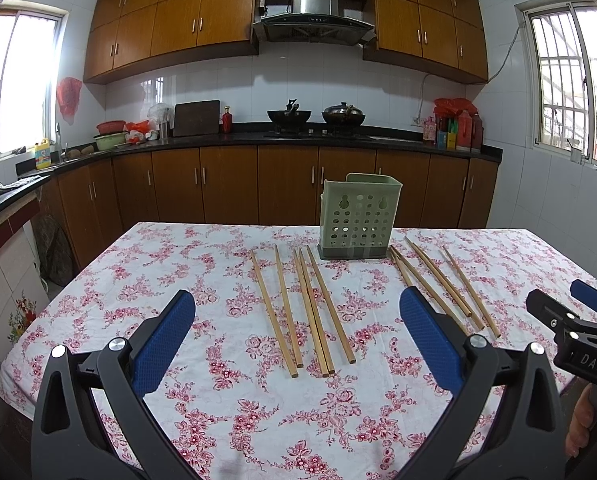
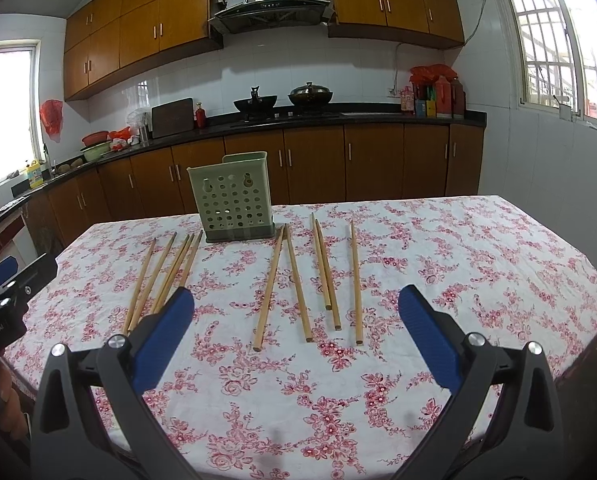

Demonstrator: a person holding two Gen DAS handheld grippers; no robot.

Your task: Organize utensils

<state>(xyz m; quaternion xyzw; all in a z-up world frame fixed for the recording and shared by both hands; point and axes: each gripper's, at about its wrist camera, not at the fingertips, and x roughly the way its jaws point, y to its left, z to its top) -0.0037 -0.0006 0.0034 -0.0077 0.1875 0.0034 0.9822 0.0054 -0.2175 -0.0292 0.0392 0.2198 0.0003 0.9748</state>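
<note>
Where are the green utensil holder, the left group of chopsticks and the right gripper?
green utensil holder [image 1: 356, 220]: left wrist view, on its perforated front wall.
left group of chopsticks [image 1: 310, 308]: left wrist view, mid-shaft of a middle stick.
right gripper [image 2: 296, 336]: right wrist view, midway between its open blue fingertips.

Kitchen, daylight from barred windows [image 1: 570, 80] left and right. White tiled walls [image 1: 306, 84]. Brown wood cabinets above [image 1: 170, 24] and below [image 1: 286, 184] a black worktop [image 1: 202, 140]. Steel range hood [image 1: 314, 12] over two woks [image 1: 316, 116]. Cutting board [image 1: 196, 118] leans on the wall. Floral tablecloth [image 1: 178, 264] covers the counter.
</note>
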